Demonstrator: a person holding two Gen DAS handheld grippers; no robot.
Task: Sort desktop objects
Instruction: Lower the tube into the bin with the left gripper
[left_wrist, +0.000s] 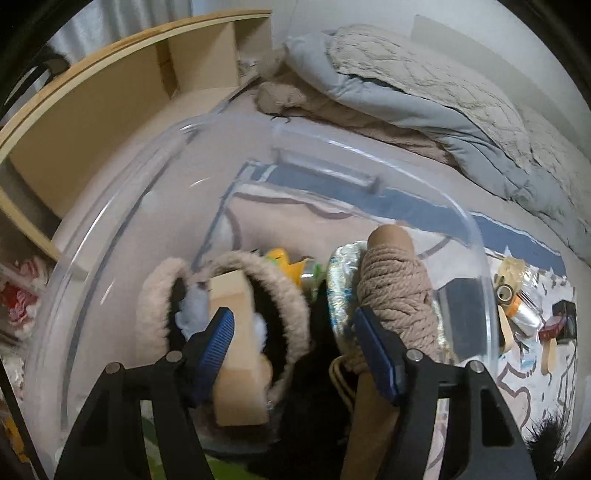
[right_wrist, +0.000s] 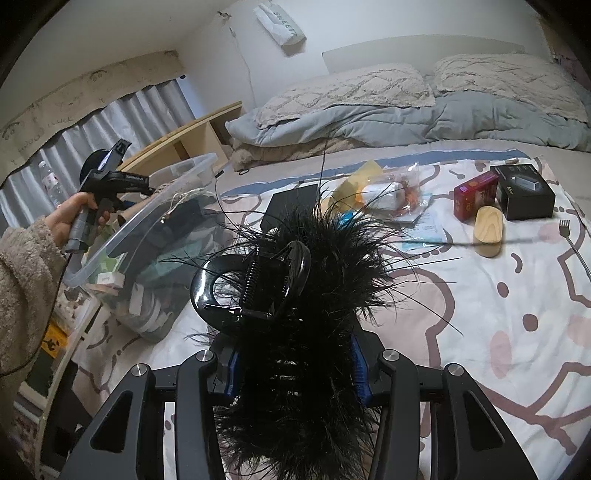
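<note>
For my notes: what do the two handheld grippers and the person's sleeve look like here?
Both the left gripper and right gripper have black angular frames with silver pivot bolts and ribbed blue pads on the fingers. The left one has a black pistol-style handle. The fuzzy beige sleeve looks like fleece.

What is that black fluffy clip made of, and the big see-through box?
The hair clip looks like glossy black plastic with a coiled metal spring, trimmed in wispy black feathers or something feather-like; thin strands stick out everywhere. The right gripper holds it. The storage box seems to be clear, smooth plastic, since its contents show through.
</note>
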